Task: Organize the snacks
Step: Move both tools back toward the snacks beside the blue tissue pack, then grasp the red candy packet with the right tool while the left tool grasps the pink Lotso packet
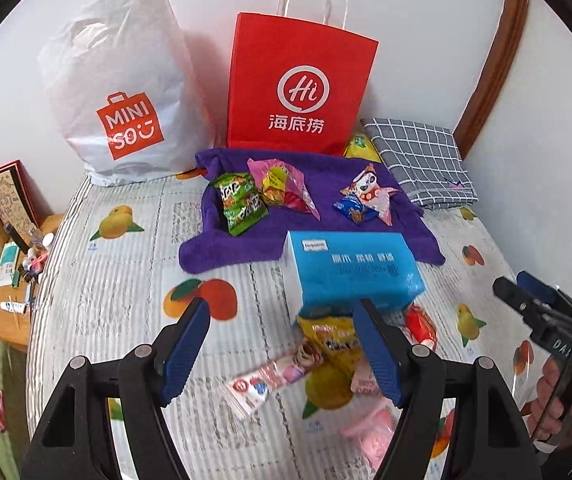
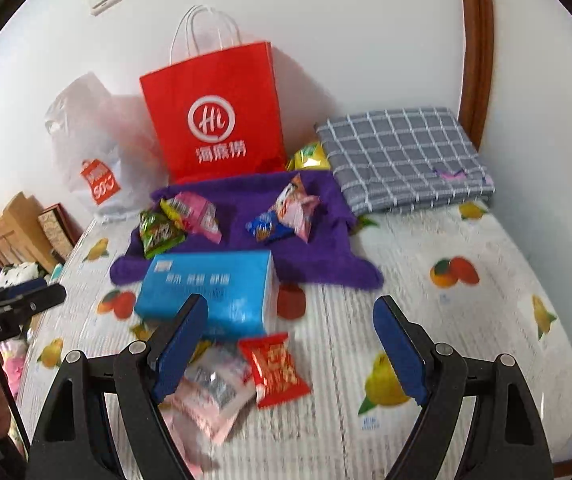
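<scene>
1. Left wrist view: left gripper (image 1: 282, 348) hangs with jaws apart and empty above loose snack packets (image 1: 325, 344) beside a blue tissue pack (image 1: 353, 276).
2. Right gripper (image 2: 291, 348), jaws apart, holds nothing.
3. More snacks (image 1: 270, 192) lie on a purple towel (image 1: 325, 184) before a red paper bag (image 1: 301, 92).

Home bedroom, fruit-print bed sheet (image 1: 126, 280), folded checked blanket (image 1: 421, 160), cluttered bedside table (image 1: 10, 312)
</scene>
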Demonstrator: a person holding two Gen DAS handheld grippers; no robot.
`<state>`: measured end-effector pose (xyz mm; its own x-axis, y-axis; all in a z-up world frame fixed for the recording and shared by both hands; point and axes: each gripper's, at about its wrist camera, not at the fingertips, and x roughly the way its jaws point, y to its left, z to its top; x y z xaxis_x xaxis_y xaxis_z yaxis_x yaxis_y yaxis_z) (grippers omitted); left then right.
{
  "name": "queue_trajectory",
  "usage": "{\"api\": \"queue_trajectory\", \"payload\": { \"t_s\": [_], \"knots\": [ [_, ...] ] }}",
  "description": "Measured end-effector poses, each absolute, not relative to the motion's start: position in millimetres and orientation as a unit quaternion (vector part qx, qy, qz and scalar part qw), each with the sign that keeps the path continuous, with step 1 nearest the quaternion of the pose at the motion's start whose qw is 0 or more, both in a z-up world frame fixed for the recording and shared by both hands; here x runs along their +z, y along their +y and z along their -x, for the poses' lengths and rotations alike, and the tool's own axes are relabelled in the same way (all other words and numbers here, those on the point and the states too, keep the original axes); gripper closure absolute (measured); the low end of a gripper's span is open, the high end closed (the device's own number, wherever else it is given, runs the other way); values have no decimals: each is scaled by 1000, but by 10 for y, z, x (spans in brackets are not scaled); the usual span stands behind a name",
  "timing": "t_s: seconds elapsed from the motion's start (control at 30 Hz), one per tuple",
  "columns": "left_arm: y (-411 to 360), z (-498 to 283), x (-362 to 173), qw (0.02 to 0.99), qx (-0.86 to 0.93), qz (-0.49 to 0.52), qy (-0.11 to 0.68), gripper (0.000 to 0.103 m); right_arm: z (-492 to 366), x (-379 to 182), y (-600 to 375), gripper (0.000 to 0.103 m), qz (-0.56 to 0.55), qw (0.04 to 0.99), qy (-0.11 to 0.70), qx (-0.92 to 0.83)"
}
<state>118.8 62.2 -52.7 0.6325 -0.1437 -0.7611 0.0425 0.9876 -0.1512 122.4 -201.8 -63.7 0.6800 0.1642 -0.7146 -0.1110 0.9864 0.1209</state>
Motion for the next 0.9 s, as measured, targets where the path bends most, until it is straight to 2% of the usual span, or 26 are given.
{"api": "queue_trajectory", "payload": {
  "t_s": [0.1,0.43,0.9],
  "knots": [
    [629,-1137,-567,898,-50,72,431,31,-1163,-773,-2030,19,-32,911,403,83],
    [692,-1086,-769,888,-50,91,448,31,-1229,-1316,-1894,48,-20,884,449,125],
    [679,-1320,-992,880,-69,93,461,31,-1558,-1782,-1836,49,-13,863,490,126]
  ]
}}
